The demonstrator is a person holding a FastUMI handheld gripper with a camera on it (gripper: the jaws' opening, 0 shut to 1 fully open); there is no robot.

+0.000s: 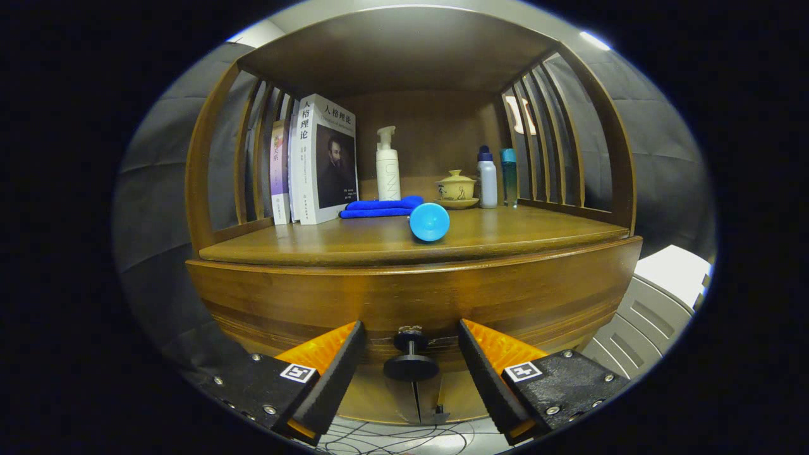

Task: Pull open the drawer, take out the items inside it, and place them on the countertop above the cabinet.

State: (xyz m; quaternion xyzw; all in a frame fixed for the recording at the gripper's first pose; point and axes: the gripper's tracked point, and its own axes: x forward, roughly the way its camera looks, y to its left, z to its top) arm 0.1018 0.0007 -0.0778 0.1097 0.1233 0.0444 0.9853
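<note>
Before us stands a brown wooden cabinet [411, 297] with slatted sides; its glossy bench [505, 237] carries upright books [325, 158], a white pump bottle [387, 165], a folded blue cloth [379, 208], a round blue plastic piece [429, 221], a lidded tea bowl [456, 188] and two small bottles [496, 177]. We see the curved drawer front closed, its dark round knob [411, 360] between our claw's [411, 341] spread fingers, untouched.

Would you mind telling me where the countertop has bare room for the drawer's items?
The countertop's front strip is bare either side of the blue cup. The back is crowded: books, blue cloth, pump bottle, lidded teacup, two bottles. The gripper is open around the drawer knob.
</note>
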